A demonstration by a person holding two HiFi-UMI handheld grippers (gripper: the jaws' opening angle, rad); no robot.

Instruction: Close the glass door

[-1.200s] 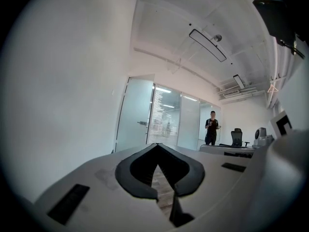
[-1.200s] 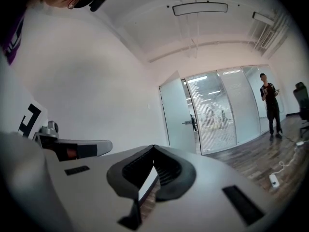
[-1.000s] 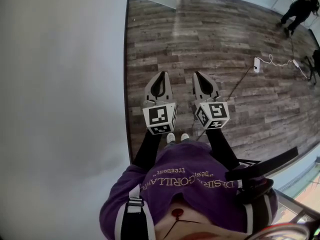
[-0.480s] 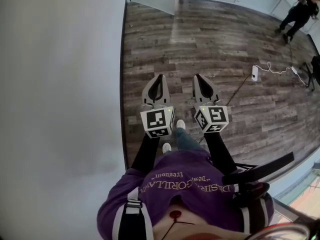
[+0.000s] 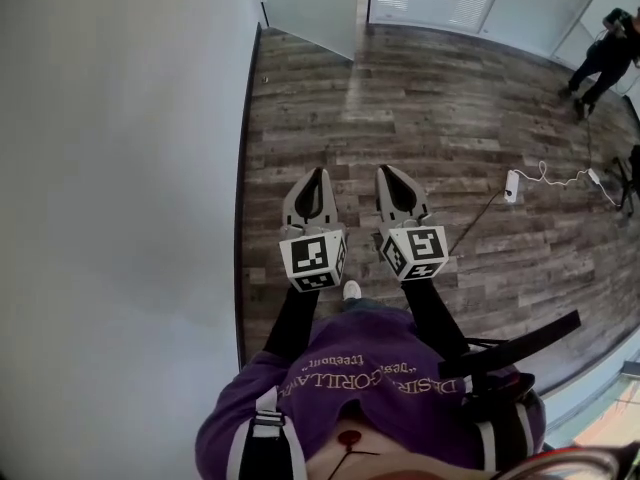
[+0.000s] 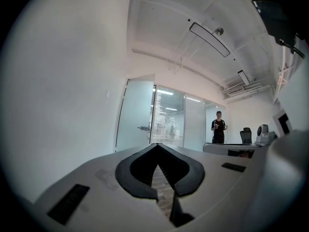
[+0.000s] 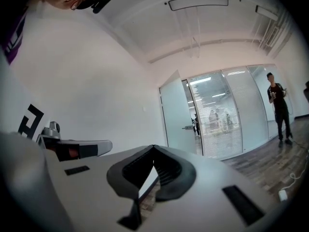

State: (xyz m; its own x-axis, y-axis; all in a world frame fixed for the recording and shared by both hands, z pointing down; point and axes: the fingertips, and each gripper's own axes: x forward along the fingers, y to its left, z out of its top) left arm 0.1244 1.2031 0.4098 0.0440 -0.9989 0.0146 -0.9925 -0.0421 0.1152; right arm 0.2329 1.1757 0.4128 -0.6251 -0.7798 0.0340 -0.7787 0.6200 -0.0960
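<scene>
Left gripper (image 5: 318,173) and right gripper (image 5: 386,170) side by side mid-frame, each pressed together, empty. Door (image 5: 310,8) open at top centre, well apart. Likely risks: slipping off smooth glass, missing handle (image 6: 143,128), pushing crooked.

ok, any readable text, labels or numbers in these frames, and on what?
"DESIR... GORILLA...": printed on the purple shirt, seen upside down in the head view; the word ends are unclear.
Smaller quoted line next to it on the shirt: too blurred to read.
Left gripper and right gripper: square markers only, no words.
Both gripper views: none.
</scene>
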